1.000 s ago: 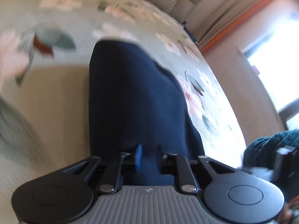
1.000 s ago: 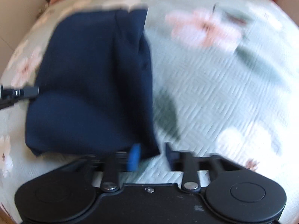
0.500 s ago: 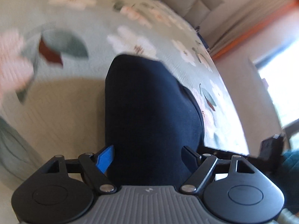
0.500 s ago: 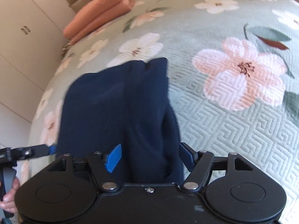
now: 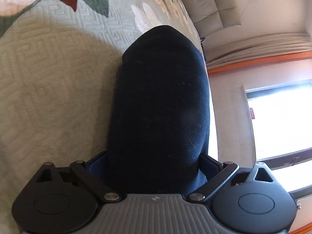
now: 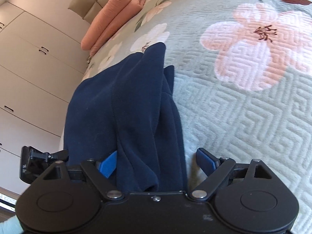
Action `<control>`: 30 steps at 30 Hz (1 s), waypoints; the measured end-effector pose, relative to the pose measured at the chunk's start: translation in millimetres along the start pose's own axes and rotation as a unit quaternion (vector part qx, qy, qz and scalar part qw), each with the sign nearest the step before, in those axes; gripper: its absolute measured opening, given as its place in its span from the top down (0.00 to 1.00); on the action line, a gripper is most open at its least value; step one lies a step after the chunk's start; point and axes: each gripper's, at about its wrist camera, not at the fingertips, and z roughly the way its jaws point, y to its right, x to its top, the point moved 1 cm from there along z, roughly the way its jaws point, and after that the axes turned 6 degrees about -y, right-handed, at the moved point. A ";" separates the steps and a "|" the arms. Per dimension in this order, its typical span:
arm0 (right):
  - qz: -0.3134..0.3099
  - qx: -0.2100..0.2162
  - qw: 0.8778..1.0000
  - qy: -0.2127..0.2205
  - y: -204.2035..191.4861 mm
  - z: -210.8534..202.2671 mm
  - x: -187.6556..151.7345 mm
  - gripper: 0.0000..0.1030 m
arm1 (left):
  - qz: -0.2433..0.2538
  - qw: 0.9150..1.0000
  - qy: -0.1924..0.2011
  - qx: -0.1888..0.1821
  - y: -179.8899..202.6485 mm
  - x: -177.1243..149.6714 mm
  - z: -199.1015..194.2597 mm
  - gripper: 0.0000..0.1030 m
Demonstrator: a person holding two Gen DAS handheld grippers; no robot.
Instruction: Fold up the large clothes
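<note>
A folded navy blue garment (image 5: 161,101) lies on the floral quilted bedspread (image 5: 48,81). My left gripper (image 5: 154,163) is open, its fingers wide apart with the thick folded end of the garment between them. In the right wrist view the same garment (image 6: 124,105) shows layered folds. My right gripper (image 6: 158,163) is open, its blue-padded fingers (image 6: 108,164) spread on either side of the garment's near end. The left gripper also shows in the right wrist view (image 6: 39,161) at the garment's left edge.
A rolled salmon-pink blanket (image 6: 115,13) lies at the head of the bed by a beige headboard (image 5: 210,3). White wardrobe doors (image 6: 29,68) stand beside the bed. A bright window (image 5: 280,120) and curtains are past the bed's edge.
Both grippers went from nearly shut on the garment's edge to wide open, and both moved in low so the folded garment now sits between their fingers.
</note>
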 end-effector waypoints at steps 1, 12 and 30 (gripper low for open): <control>0.002 0.010 1.000 0.001 -1.6 2.2 -1.0 0.05 | 0.001 1.000 0.004 0.001 1.2 -1.5 2.1 0.04; -0.008 0.030 0.999 0.033 -69.2 -22.2 -15.6 0.50 | 0.048 0.997 0.025 -0.052 22.2 -29.4 -50.9 0.39; -0.035 0.012 0.999 -0.018 -223.1 27.2 -139.5 0.50 | -0.010 0.998 0.043 0.034 -59.8 -92.6 -230.0 0.33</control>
